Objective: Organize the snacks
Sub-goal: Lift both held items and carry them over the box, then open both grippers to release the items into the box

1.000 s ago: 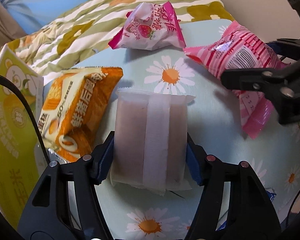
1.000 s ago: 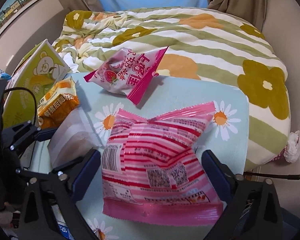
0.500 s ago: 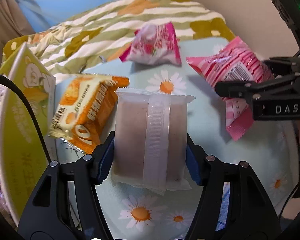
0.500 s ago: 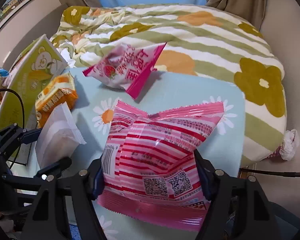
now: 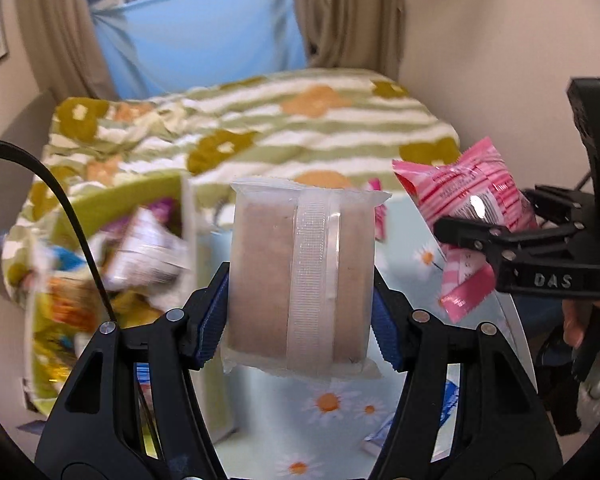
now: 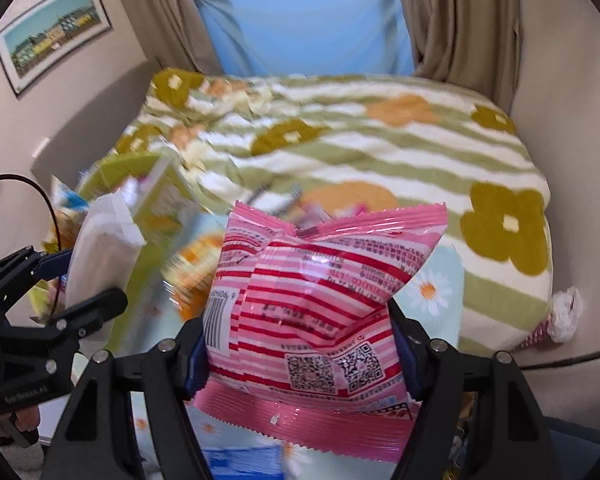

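My left gripper (image 5: 300, 312) is shut on a clear-wrapped brown cake packet (image 5: 300, 276), held up above the daisy-print table (image 5: 332, 404). My right gripper (image 6: 300, 356) is shut on a pink striped snack bag (image 6: 312, 304), also lifted off the table. The pink bag also shows in the left wrist view (image 5: 468, 204), at the right. The cake packet shows in the right wrist view (image 6: 100, 248), at the left. A green snack box (image 5: 112, 208) with several packets inside stands open at the left, blurred.
An orange snack packet (image 6: 196, 276) lies blurred on the table behind the pink bag. A bed with a green flowered blanket (image 6: 340, 144) lies beyond the table. A blue packet (image 6: 240, 460) lies at the table's near edge. Walls close in on both sides.
Both grippers have lifted their packets well up off the table. The right gripper closed on the pink bag. The view has tilted up and the green box's open top has come into sight.
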A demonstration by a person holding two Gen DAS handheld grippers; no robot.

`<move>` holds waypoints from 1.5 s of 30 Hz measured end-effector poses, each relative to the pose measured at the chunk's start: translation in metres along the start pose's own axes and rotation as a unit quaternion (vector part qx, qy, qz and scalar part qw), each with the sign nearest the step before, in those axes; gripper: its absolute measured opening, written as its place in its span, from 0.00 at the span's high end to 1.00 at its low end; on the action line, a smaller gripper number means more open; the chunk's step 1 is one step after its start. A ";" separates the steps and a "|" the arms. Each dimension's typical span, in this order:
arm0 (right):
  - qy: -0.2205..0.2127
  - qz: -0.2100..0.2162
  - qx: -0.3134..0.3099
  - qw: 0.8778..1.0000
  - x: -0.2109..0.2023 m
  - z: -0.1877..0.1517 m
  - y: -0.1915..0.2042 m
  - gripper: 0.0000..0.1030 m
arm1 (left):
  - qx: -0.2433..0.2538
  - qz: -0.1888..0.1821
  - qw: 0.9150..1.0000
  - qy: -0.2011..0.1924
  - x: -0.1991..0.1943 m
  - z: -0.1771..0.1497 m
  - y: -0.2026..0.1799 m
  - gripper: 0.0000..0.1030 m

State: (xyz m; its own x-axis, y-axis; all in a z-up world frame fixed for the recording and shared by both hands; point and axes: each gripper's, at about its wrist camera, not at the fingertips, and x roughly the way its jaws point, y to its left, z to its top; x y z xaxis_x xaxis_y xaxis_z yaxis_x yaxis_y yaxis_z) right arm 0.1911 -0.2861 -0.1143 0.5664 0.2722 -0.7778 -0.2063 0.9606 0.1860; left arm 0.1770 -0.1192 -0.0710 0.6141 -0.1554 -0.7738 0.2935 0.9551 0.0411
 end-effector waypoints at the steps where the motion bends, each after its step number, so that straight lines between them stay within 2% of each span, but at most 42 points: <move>1: -0.007 0.006 -0.005 1.000 -0.005 0.006 0.012 0.33 | -0.005 0.007 1.000 -0.005 -0.006 0.002 0.010 0.42; 7: -0.036 0.046 -0.029 0.998 -0.013 0.033 0.088 0.33 | -0.038 0.046 0.998 -0.024 -0.039 -0.001 0.082 0.42; 14: -0.042 0.093 -0.023 0.995 0.006 0.054 0.161 0.33 | -0.077 0.081 0.994 -0.008 -0.044 -0.021 0.162 0.42; 20: -0.034 0.100 -0.008 0.994 0.029 0.064 0.203 0.33 | -0.099 0.059 0.993 0.040 -0.015 -0.046 0.207 0.42; 21: -0.032 0.099 -0.009 0.995 0.032 0.063 0.208 0.33 | -0.098 0.049 0.993 0.048 -0.009 -0.049 0.210 0.41; 22: -0.030 0.098 -0.009 0.995 0.034 0.062 0.213 0.33 | -0.097 0.042 0.993 0.052 -0.008 -0.054 0.213 0.35; 23: -0.029 0.096 -0.009 0.995 0.034 0.061 0.216 0.33 | -0.098 0.036 0.993 0.055 -0.005 -0.057 0.215 0.27; 24: -0.028 0.094 -0.009 0.995 0.037 0.061 0.220 0.33 | -0.098 0.037 0.993 0.059 -0.005 -0.061 0.216 0.05; 25: -0.025 0.093 -0.009 0.995 0.041 0.060 0.223 0.33 | -0.097 0.039 0.993 0.057 -0.007 -0.066 0.217 0.01; 28: -0.016 0.082 -0.010 0.996 0.049 0.060 0.229 0.33 | -0.094 0.030 0.994 0.050 -0.011 -0.075 0.223 0.01; 31: -0.011 0.074 -0.010 0.997 0.054 0.064 0.230 0.33 | -0.087 0.040 0.994 0.050 -0.013 -0.079 0.232 0.01; 39: -0.019 0.065 -0.002 0.998 0.080 0.120 0.240 0.32 | -0.095 0.044 0.994 0.035 -0.016 -0.072 0.264 0.01; 42: -0.003 0.066 0.012 0.998 0.105 0.140 0.238 0.32 | -0.096 0.048 0.994 0.035 -0.013 -0.068 0.272 0.01; 45: 0.017 0.051 0.013 0.998 0.131 0.149 0.239 0.32 | -0.096 0.050 0.993 0.038 -0.008 -0.065 0.279 0.01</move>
State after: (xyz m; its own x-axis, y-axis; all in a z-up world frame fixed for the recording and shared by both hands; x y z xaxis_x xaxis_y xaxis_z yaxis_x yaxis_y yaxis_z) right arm 0.3351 -0.0123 -0.0823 0.5168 0.3672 -0.7734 -0.2400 0.9293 0.2808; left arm 0.2064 0.1654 -0.0946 0.5743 -0.0458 -0.8173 0.0854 0.9963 0.0041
